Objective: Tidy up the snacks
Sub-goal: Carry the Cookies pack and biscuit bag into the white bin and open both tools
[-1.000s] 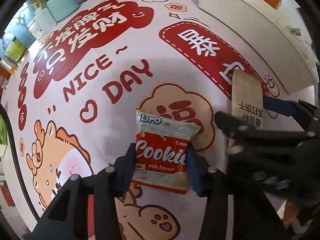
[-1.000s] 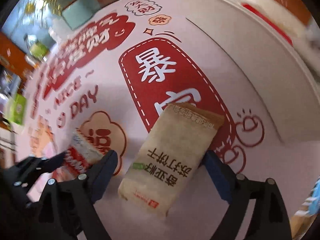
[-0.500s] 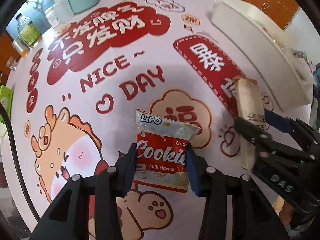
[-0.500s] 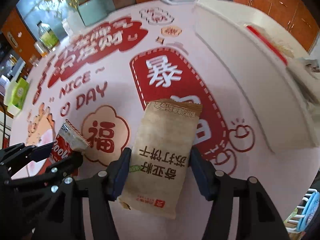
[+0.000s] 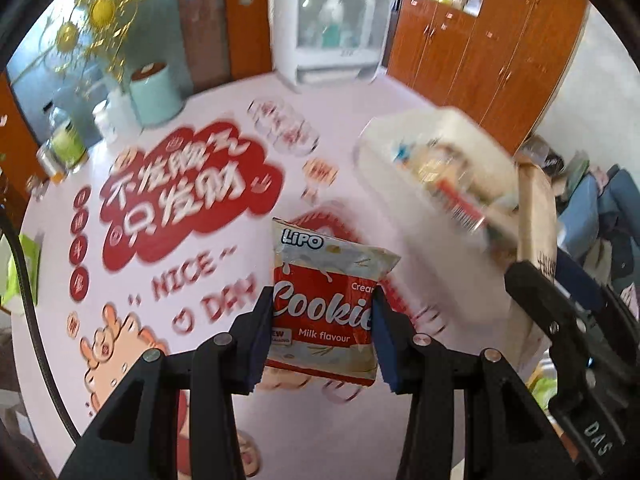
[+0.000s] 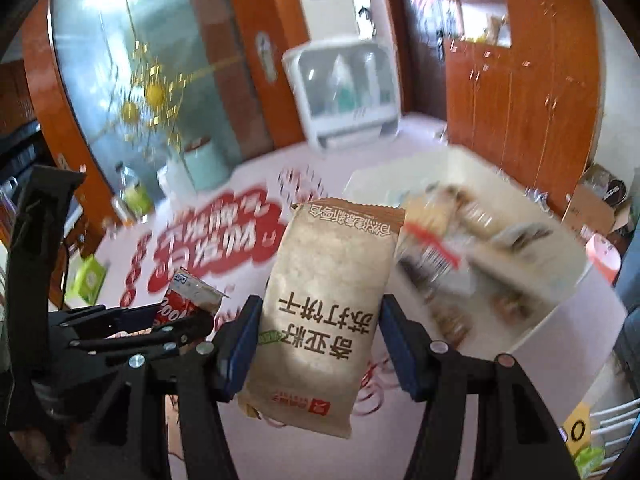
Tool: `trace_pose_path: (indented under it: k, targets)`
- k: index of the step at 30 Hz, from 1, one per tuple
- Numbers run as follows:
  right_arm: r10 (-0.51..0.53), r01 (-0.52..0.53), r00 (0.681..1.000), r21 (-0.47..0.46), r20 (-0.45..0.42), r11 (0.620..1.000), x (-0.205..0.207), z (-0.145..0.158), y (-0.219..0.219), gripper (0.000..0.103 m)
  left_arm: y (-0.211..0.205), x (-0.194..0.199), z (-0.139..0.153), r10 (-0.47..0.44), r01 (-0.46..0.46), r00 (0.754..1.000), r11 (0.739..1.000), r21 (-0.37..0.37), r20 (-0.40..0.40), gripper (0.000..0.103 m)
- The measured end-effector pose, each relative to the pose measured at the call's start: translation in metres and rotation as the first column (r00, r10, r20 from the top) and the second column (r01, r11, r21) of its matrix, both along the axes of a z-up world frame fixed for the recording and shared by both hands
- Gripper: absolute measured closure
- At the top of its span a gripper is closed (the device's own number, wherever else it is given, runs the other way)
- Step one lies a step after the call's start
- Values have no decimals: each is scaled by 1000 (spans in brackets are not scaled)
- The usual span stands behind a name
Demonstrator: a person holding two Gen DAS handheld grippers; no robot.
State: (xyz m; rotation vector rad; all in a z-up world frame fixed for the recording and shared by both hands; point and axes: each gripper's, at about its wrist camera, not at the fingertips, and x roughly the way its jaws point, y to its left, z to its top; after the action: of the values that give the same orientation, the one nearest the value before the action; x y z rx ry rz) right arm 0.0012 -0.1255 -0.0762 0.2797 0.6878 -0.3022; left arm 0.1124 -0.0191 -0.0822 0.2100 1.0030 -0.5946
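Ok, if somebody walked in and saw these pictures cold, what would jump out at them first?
Probably the two packets held in the air: the left gripper pinches a red and white Lipo cookie packet, and the right gripper clamps a tan cracker packet. Below them spreads the pink table mat with bold red lettering, and to the right sits a blurred white bin of snacks.

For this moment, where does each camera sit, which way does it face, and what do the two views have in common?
Left wrist: on the left hand-held gripper, looking forward over the Lipo cookie packet it grips, toward the white bin; the right hand-held gripper shows at right.
Right wrist: on the right hand-held gripper, looking forward past its tan cracker packet; the left gripper shows at left.
Shared: both packets, the bin, the printed tablecloth.
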Motion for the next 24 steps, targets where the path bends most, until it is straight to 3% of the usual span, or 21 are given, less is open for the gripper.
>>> trace_pose_path:
  k: [9, 19, 24]
  targets:
    - [-93, 100, 989, -58, 116, 993, -21, 44, -64, 43, -90, -7, 50, -43, 48, 996, 996, -72, 74, 59]
    - [-146, 154, 982, -64, 120, 986, -23, 47, -135, 43, -183, 0, 52, -56, 64, 993, 995, -78, 103, 59]
    - [-155, 159, 984, -52, 84, 986, -14, 36, -167, 43, -206, 4, 45, -30, 37, 991, 998, -47, 133, 58]
